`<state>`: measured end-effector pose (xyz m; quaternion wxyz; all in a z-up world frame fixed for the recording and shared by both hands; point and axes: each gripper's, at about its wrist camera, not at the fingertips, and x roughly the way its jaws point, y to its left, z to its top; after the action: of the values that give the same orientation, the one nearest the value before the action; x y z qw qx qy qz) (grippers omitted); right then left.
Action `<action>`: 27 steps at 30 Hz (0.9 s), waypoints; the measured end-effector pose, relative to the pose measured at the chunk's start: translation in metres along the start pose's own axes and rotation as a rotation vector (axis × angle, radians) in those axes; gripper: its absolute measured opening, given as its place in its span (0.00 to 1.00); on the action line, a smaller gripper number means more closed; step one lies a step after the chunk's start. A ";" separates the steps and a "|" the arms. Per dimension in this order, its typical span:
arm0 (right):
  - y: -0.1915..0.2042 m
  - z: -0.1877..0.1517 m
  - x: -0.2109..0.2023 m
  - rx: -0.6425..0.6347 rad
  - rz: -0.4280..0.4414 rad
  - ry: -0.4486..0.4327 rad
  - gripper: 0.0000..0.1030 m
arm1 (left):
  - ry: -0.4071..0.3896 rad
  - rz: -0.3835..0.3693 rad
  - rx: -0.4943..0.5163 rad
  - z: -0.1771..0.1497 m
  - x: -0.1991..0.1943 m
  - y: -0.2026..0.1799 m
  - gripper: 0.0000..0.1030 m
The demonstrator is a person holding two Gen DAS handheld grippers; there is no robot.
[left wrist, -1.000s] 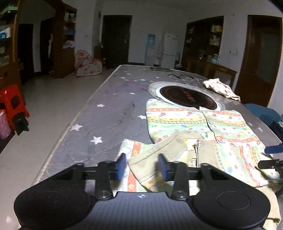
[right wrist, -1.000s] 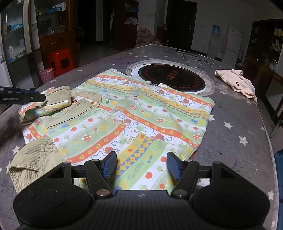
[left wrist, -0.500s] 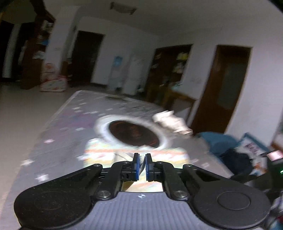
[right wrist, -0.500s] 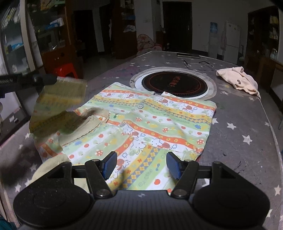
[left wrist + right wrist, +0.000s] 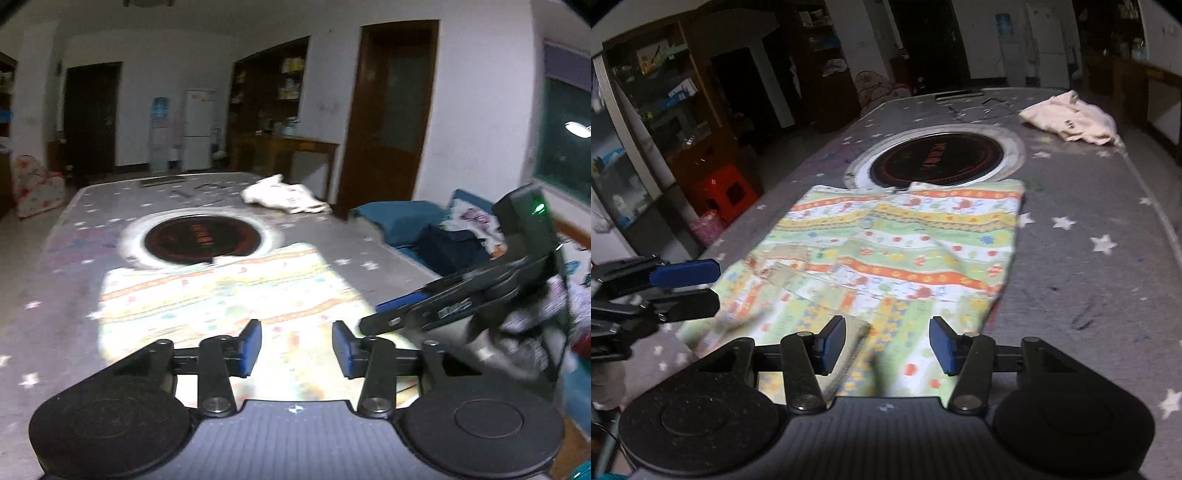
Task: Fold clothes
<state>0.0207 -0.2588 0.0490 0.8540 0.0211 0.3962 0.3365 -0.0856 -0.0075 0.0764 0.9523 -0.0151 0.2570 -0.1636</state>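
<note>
A striped, cartoon-print shirt [image 5: 894, 251] lies flat on the grey star-patterned table [image 5: 1089, 266], its left sleeve folded over the body with the khaki cuff [image 5: 783, 258] on top. My right gripper [image 5: 887, 345] hovers open over the shirt's near hem, a khaki fabric edge [image 5: 851, 338] just beside its left finger. At the shirt's left edge my left gripper [image 5: 701, 290] is open and holds nothing. The blurred left wrist view has the shirt [image 5: 229, 295] ahead of the open left gripper [image 5: 296, 349], with the right gripper [image 5: 376, 315] coming in from the right.
A round black induction hob [image 5: 934, 158] is set into the table just beyond the collar. A crumpled cream garment [image 5: 1071, 122] lies at the far right. A red stool [image 5: 724, 192] and shelves stand left of the table; blue cushions [image 5: 406, 221] lie to its right.
My left gripper shut on the left sleeve, lifted it and carried it rightward over the shirt, then opened; the sleeve now lies folded on the body. The right gripper stayed open.
</note>
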 end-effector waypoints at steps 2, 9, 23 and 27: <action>0.006 0.002 0.007 -0.003 0.019 0.016 0.50 | 0.009 0.049 -0.025 -0.004 -0.005 0.014 0.45; 0.028 -0.004 0.039 -0.040 0.037 0.121 0.47 | 0.021 0.169 -0.103 -0.020 -0.026 0.049 0.47; 0.063 0.024 0.009 -0.228 -0.064 -0.025 0.02 | 0.050 0.178 -0.157 -0.035 -0.023 0.065 0.50; 0.078 0.042 -0.012 -0.316 -0.110 -0.129 0.02 | 0.061 0.168 -0.139 -0.035 -0.015 0.062 0.50</action>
<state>0.0008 -0.1963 0.1099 0.8876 -0.1136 0.2833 0.3451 -0.0959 0.0575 0.0464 0.9510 -0.0545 0.2971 -0.0654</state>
